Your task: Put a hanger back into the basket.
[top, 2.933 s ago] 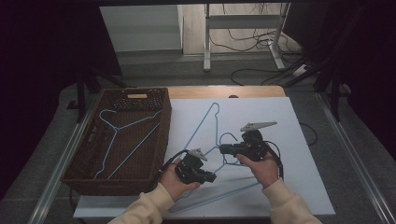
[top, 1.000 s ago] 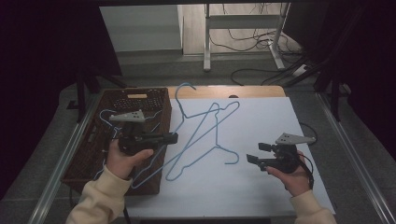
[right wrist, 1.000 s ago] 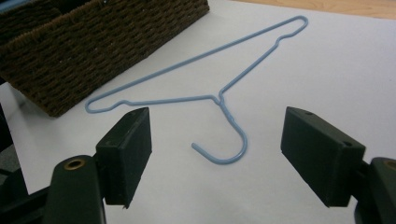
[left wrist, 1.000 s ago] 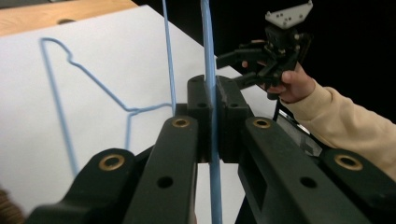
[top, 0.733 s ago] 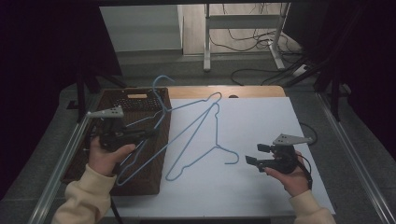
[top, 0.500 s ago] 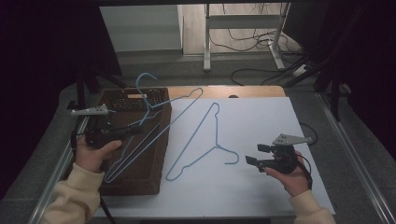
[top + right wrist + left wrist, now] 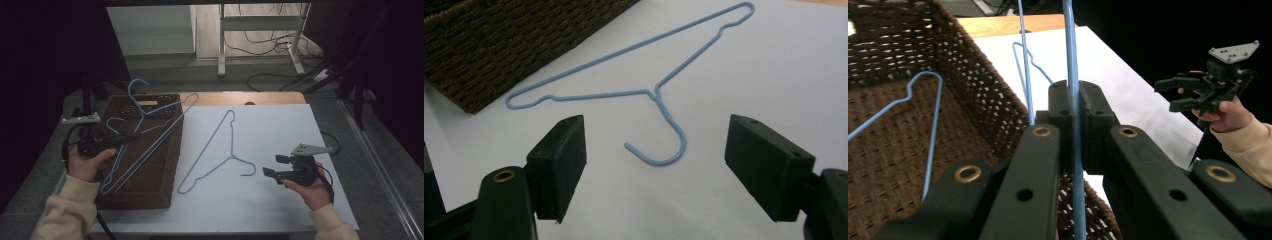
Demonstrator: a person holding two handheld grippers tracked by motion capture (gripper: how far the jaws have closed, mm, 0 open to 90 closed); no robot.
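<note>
High view has the left gripper (image 7: 131, 137) out over the brown wicker basket (image 7: 165, 197), clamped tight on the wire of a blue hanger (image 7: 150, 131), so that one's basically hovering above where it's meant to go. You can see the pinch really well in the left gripper view, jaws squeezed together with the blue wire running straight up between them, and another hanger in the basket (image 7: 923, 125) lying on the weave below. The bit that matters for what comes next is the last hanger on the white sheet (image 7: 220, 147). It lies flat, clear of both hands, with its long bar slanting from the near edge by the basket corner up toward the far middle of the table, and its hook (image 7: 246, 167) curls out to the right, pointing at the right gripper (image 7: 272, 166). That gripper is wide open and holding nothing, resting low on the white sheet (image 7: 280, 125) just right of the hook. In the right gripper view the hook (image 7: 664, 145) sits pretty much dead centre between the two spread jaws, a bit ahead of them, with the shoulders fanning away toward the basket. So my guess is the right hand is way better placed for that one: short push forward and close on the hook or neck, while the left hand is busy and on the far side of the basket.
</note>
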